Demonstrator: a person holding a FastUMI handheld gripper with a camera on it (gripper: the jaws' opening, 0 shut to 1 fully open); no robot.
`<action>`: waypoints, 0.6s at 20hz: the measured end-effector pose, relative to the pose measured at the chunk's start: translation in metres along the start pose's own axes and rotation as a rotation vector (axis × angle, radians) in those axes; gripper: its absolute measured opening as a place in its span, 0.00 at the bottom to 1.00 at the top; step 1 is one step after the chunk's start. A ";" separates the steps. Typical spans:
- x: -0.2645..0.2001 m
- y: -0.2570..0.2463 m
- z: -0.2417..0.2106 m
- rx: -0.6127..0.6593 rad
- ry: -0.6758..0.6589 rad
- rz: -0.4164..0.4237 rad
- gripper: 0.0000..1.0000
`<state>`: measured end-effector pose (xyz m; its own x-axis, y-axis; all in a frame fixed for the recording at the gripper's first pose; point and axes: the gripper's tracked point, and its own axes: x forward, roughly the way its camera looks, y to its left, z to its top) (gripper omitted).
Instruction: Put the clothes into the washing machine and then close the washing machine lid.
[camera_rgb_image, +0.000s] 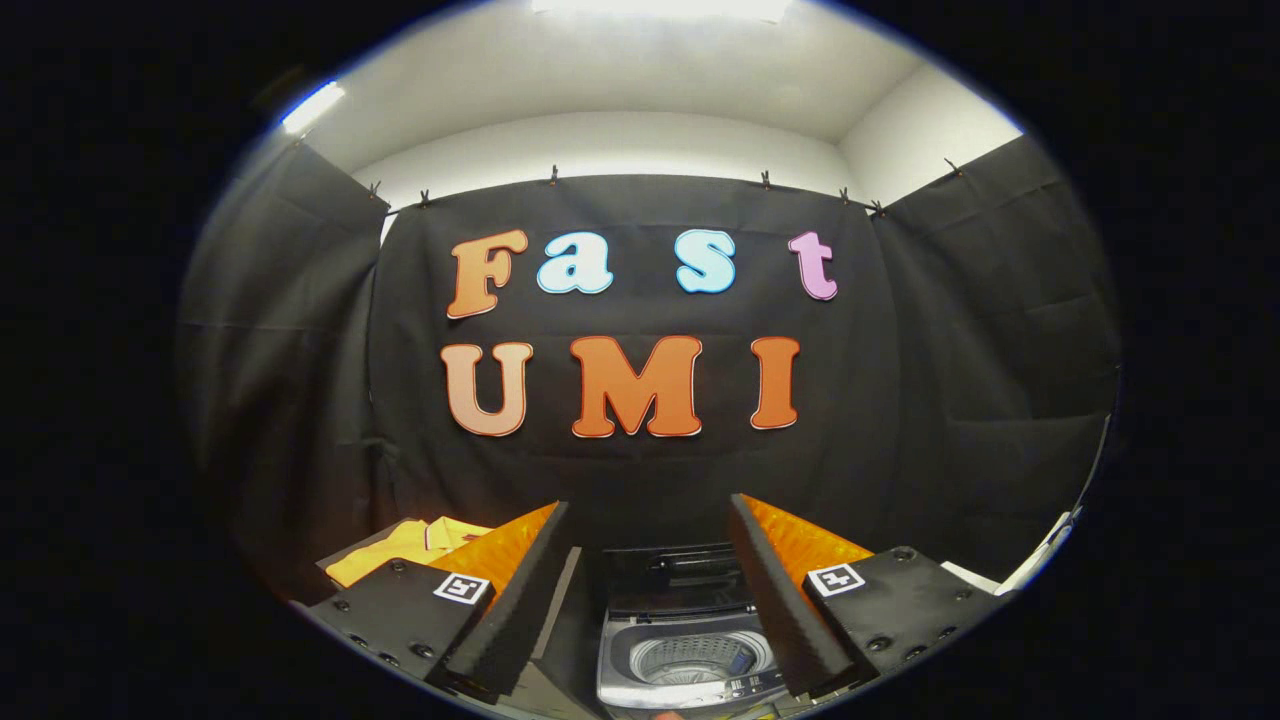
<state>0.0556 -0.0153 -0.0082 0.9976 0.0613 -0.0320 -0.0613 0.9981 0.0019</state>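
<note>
Gripper (648, 560) fingers spread, holding nothing; washing machine (685, 650) sits between them, lid raised; yellow clothes (405, 545) lie beyond the left finger; risk: a shallow grip drops fabric outside the drum.

Black cloth (640, 480) is hanging as the booth's wall, held along its top edge by small clips (553, 175) (several are showing in a row). Above it a white wall (600, 140) and ceiling (650, 70) are showing, with a ceiling light (312, 106) glowing.

Yellow garment (405, 550) partly behind tool (650, 560)
</note>
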 end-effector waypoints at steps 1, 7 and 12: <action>0.006 0.000 -0.001 0.007 -0.004 0.010 0.99; 0.033 -0.001 0.001 0.010 -0.007 0.003 0.99; 0.041 0.017 0.021 -0.012 -0.029 -0.034 0.99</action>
<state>0.0961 0.0040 0.0112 0.9996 0.0277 -0.0031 -0.0277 0.9996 -0.0103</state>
